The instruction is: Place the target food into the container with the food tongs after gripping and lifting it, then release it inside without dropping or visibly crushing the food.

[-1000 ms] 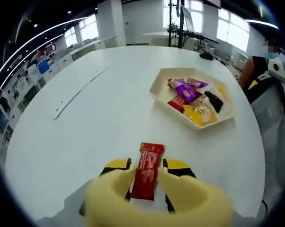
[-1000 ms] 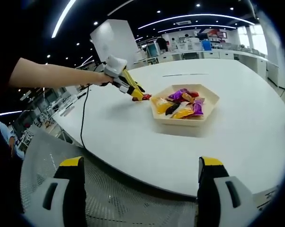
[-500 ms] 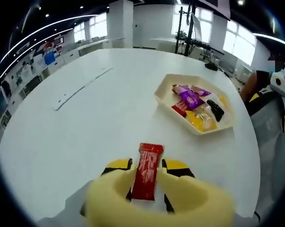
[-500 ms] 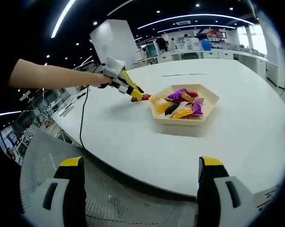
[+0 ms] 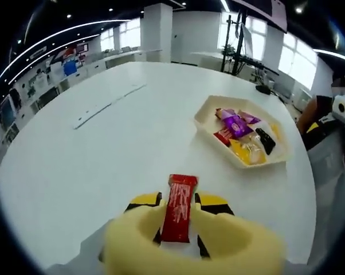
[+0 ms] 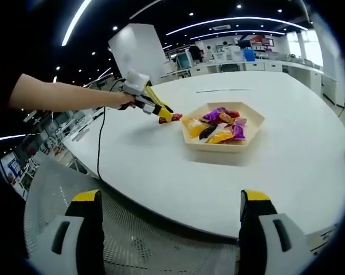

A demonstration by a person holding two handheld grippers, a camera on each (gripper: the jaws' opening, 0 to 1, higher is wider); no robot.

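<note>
Red snack packet [image 5: 178,209] gripped, tray [image 5: 210,129] probably unobstructed

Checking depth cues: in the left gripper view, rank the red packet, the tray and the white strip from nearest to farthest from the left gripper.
1. Red packet, clamped in the left gripper.
2. Tray, ahead right.
3. White strip, ahead left, farthest.

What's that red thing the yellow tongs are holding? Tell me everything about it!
It is a red snack packet, long and flat, with a shiny wrapper and a crimped top end. The yellow tongs on the left gripper pinch its lower part, so it sticks out forward above the white table, short of the beige tray of sweets. Any printing is too blurred to read.
</note>
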